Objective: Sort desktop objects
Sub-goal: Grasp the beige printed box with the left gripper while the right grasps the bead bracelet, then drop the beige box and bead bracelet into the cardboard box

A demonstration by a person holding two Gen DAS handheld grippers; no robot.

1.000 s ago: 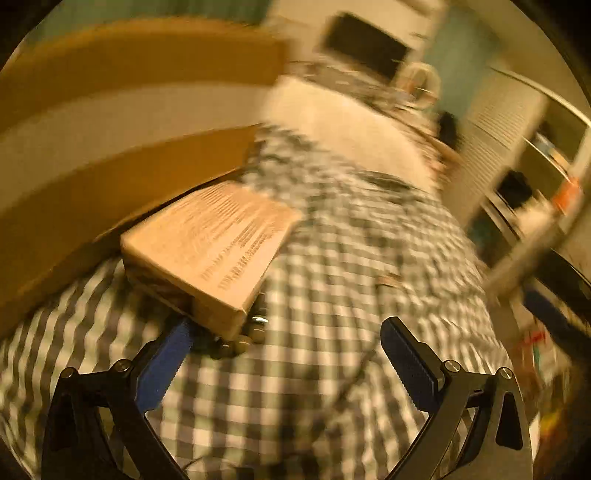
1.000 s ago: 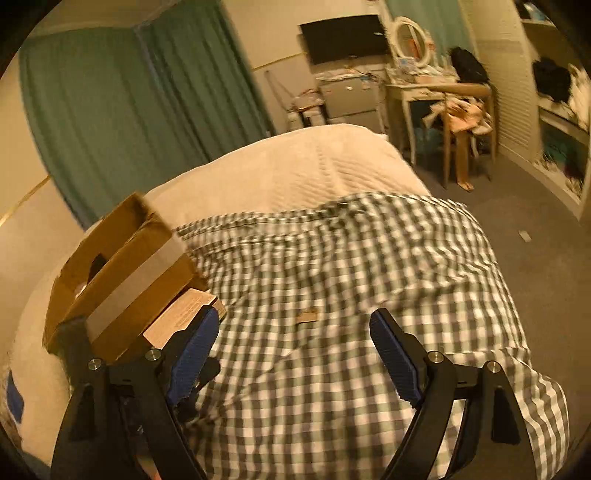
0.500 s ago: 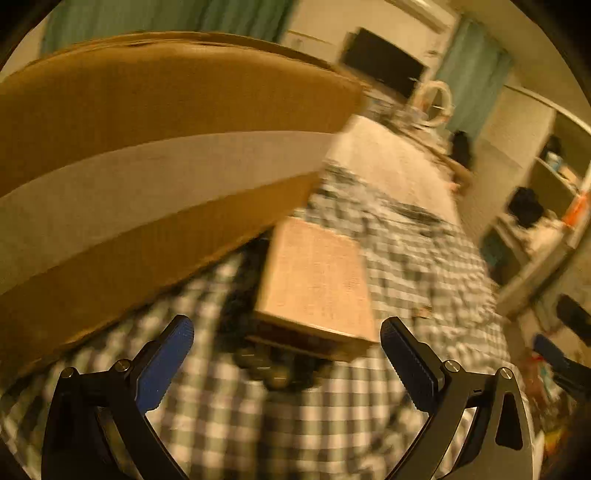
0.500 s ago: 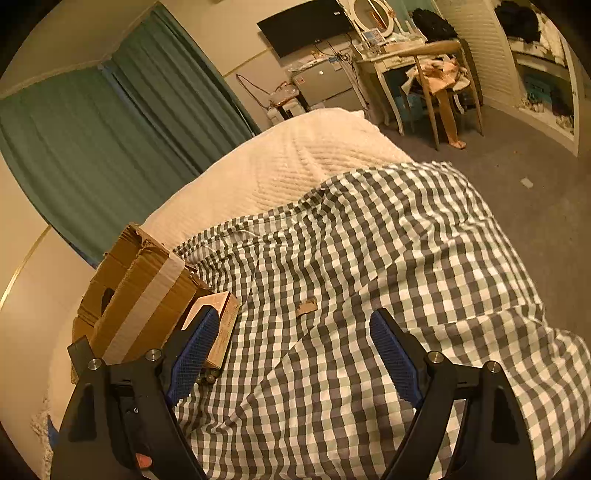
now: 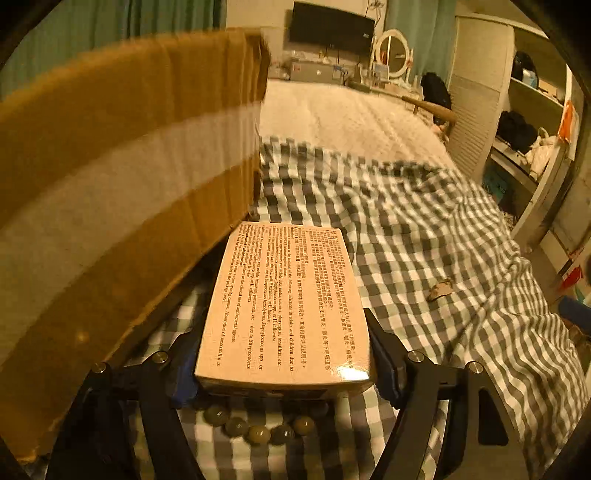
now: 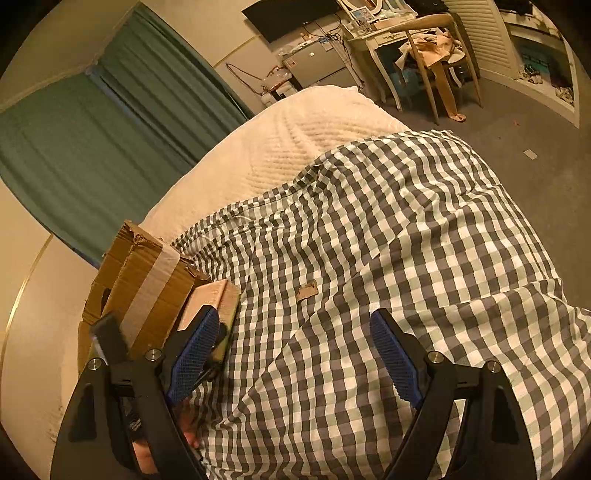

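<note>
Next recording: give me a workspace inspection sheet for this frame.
Surface: checked cloth spread over a white bedspread.
Job's things: printed flat box beside a taped cardboard box; string of beads at the flat box's near edge.
Clutter: small cardboard scrap on the cloth.
Grippers: left gripper straddles the flat box, contact unclear; right gripper open, empty.
Cables: wall cable by the curtain.
Surroundings: chair, television.

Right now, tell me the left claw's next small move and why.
Probably close the left claw on the printed box: its pads already sit on either side of the box, which lies beside the cardboard carton with a bead string underneath.
</note>
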